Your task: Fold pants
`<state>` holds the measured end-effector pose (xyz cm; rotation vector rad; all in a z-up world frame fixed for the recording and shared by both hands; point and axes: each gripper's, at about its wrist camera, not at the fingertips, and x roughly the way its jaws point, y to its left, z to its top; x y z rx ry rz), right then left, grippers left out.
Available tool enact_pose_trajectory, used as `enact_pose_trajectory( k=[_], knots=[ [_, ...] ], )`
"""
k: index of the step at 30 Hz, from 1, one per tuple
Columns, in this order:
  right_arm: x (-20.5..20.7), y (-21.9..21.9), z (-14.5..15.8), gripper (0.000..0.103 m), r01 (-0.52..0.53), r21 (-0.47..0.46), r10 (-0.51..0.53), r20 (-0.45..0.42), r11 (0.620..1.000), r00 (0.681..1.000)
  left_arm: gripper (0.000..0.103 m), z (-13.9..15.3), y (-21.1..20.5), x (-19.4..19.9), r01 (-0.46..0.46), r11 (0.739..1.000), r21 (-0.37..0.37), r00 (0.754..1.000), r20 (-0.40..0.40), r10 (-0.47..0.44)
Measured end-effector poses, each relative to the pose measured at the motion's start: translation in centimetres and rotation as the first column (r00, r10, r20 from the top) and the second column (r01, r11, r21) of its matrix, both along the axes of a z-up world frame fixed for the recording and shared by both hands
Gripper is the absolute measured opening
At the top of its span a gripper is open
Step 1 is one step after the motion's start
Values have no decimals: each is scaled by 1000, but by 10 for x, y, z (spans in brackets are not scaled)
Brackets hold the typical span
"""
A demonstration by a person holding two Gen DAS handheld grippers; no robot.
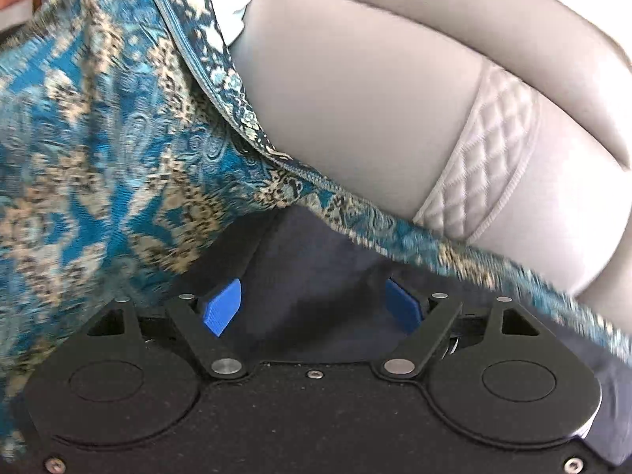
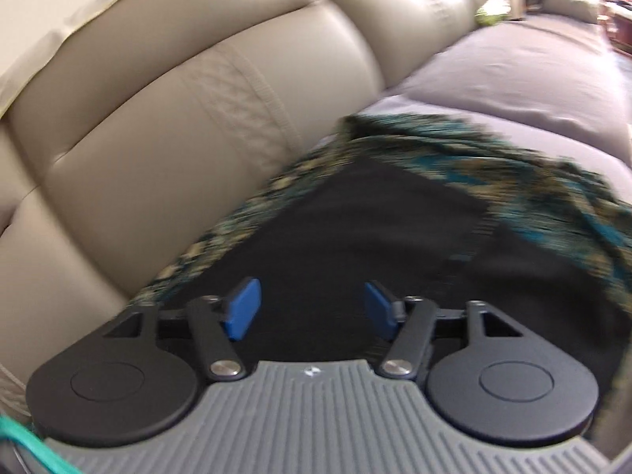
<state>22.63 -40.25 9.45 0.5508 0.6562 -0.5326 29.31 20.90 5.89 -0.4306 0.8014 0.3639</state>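
Observation:
Dark navy pants (image 1: 316,245) lie on a teal and gold patterned cloth (image 1: 98,138) spread over a sofa seat. My left gripper (image 1: 314,300) is open, its blue pads (image 1: 223,306) wide apart above the dark fabric, not pressing on it. In the right wrist view the pants (image 2: 375,229) show as a dark patch edged by the patterned cloth (image 2: 533,181). My right gripper (image 2: 311,304) is open too, blue pads (image 2: 243,308) spread over the pants and gripping nothing. Both views are blurred.
A beige leather sofa backrest (image 1: 355,98) with a quilted panel (image 1: 489,150) rises just behind the cloth, also the backrest (image 2: 158,138) on the left. A greyish seat cover (image 2: 513,67) stretches to the far right. A white cloth (image 1: 233,0) lies at the top.

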Motion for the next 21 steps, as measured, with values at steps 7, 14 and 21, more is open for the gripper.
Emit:
enact_pose_trajectory(
  k=[7,14,21],
  knots=[
    [114,20,-28,93,-104,22,106,-139,994,985,100,-44,5,73,-191,968,164,974,-93,207],
    [190,41,-71,94,-133,-37,119,-261,990,958,103,-80,17,99,-267,951,155,946,-149,290],
    [218,54,-91,100,-133,-144,79,-333,981,940,103,-99,22,104,-250,950,189,948,-153,280]
  ],
)
